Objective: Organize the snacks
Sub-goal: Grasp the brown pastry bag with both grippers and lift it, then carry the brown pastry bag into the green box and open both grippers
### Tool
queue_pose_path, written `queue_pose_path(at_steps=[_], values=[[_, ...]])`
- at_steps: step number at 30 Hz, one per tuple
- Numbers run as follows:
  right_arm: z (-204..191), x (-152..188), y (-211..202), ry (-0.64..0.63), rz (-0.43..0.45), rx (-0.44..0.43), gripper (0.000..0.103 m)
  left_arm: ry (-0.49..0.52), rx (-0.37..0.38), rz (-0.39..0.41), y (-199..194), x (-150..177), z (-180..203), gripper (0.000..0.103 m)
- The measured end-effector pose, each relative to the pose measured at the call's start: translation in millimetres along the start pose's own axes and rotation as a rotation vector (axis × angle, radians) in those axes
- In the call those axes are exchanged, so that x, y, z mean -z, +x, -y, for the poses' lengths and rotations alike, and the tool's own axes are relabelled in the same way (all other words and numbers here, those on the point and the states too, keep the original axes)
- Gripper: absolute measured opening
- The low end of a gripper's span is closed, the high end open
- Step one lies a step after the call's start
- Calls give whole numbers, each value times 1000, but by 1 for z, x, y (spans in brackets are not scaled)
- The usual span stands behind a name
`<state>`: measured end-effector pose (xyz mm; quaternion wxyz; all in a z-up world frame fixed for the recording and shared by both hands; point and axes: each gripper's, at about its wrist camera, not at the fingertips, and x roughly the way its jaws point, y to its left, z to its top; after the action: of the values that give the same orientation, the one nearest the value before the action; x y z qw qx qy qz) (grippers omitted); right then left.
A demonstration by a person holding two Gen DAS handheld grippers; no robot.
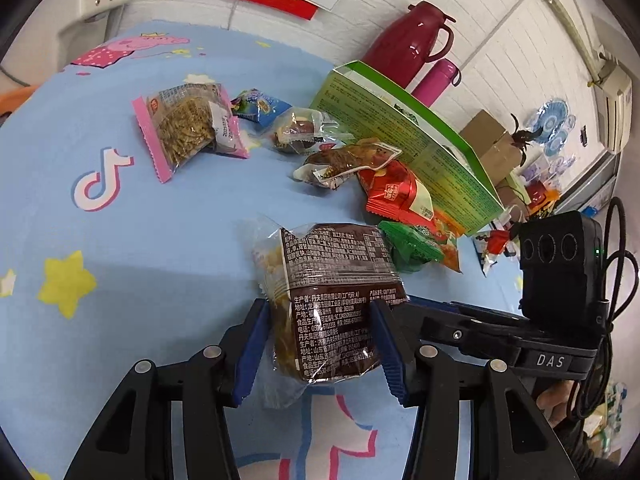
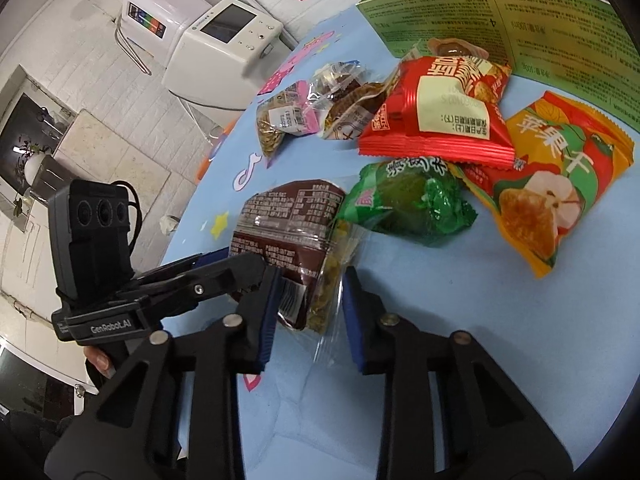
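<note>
Two handheld grippers with black arms and blue ribbed pads meet at one snack on a pale blue cartoon-print tablecloth (image 1: 120, 240).

In the left wrist view, a clear packet with pink crimped edges holding pale brown strands (image 1: 188, 128) lies at upper left of centre. To its right sit a small blue wrapped sweet (image 1: 258, 105), then a clear packet with a dark round piece (image 1: 300, 130), then a clear pouch of brown dried pieces (image 1: 348, 160). Low in the centre, the left gripper (image 1: 320, 340) is partly open, its pads touching both sides of the brown and clear plastic packet printed with white text (image 1: 332, 280), which lies on the cloth. Whether it squeezes the packet cannot be told. Further right are a shiny red foil packet (image 1: 394, 192), a crinkled green foil packet (image 1: 412, 246) and a tall green cardboard box (image 1: 400, 136) standing behind them. At upper right stand a dark red jug (image 1: 408, 36) and a pink flask (image 1: 438, 78).

In the right wrist view, the right gripper (image 2: 310, 316) is likewise partly open around the same packet's end, the left pad touching it. An orange packet showing apple slices (image 2: 560, 184) lies at right.
</note>
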<state>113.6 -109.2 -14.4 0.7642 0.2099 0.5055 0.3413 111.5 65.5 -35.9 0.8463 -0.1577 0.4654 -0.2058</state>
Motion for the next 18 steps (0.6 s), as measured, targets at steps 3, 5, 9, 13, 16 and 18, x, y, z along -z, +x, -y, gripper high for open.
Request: queue_pose_path(at_steps=[3, 5, 9, 13, 16, 18], values=[[-5, 6, -8, -9, 16, 26, 29, -17, 11, 3, -4, 5, 3, 47], [-10, 9, -16, -15, 32, 25, 29, -12, 18, 19, -11, 9, 8, 45], [-28, 13, -39, -52, 93, 13, 28, 28, 25, 71, -36, 8, 28, 45], [-45, 5, -71, -105, 181, 12, 28, 90, 43, 140, -59, -7, 54, 45], [-51, -5, -93, -126, 242, 19, 28, 125, 70, 174, -67, -26, 70, 46], [-50, -13, -104, -131, 274, 36, 28, 151, 81, 186, -65, -39, 82, 45]])
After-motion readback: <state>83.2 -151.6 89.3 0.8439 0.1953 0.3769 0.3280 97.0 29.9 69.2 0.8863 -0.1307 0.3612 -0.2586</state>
